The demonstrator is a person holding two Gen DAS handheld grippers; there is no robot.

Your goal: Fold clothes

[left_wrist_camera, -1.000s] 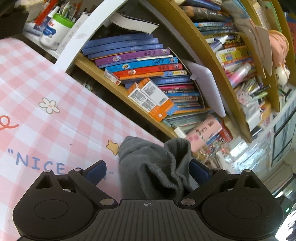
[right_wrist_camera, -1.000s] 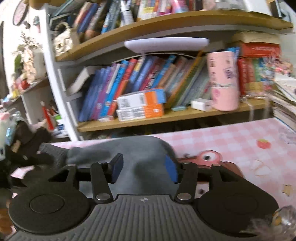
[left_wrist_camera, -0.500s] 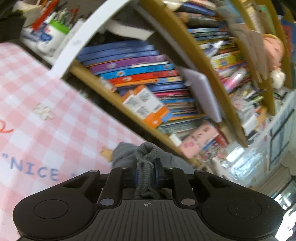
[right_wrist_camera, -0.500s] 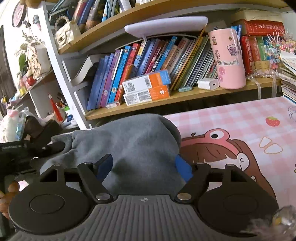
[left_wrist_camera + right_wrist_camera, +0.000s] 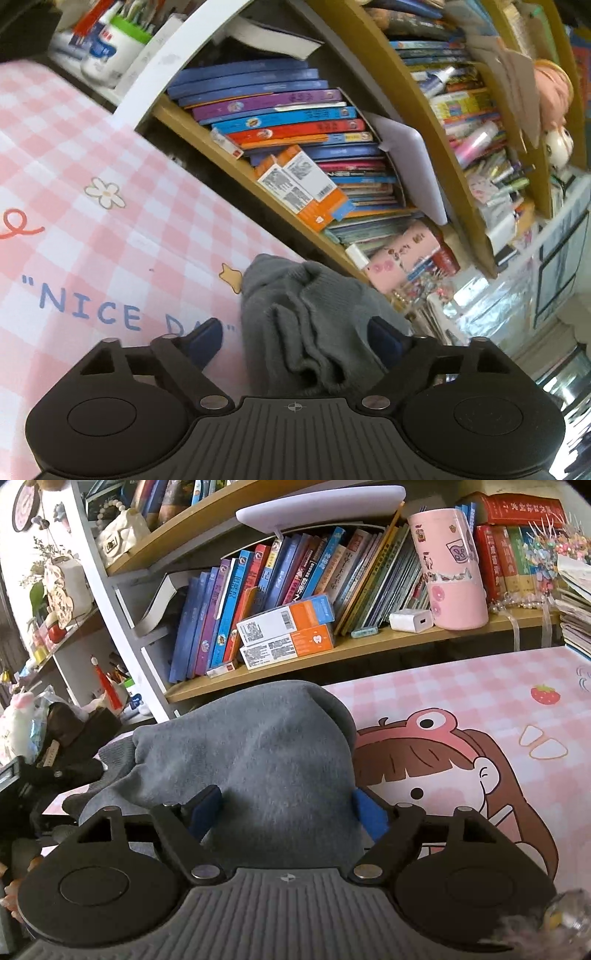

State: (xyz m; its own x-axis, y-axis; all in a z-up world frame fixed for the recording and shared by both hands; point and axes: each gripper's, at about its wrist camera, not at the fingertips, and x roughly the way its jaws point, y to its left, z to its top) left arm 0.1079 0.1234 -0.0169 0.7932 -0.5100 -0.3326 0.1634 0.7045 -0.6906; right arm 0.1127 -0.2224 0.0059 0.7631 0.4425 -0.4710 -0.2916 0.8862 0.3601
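Mid-fold; left gripper (image 5: 295,338) just reopened, grey garment (image 5: 295,325) between jaws, released; right gripper (image 5: 288,808) widening, loose astride garment; next: regrasp edge, fold across surface (image 5: 92,221).

Garment (image 5: 258,760) on the tablecloth (image 5: 480,701), before the bookshelf (image 5: 369,646); boxes (image 5: 288,635) before the books (image 5: 229,609).

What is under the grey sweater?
The grey sweater lies on the pink checked tablecloth, which has a cartoon girl printed on it. The part of the cloth right beneath the sweater is covered, so what is there can't be seen.
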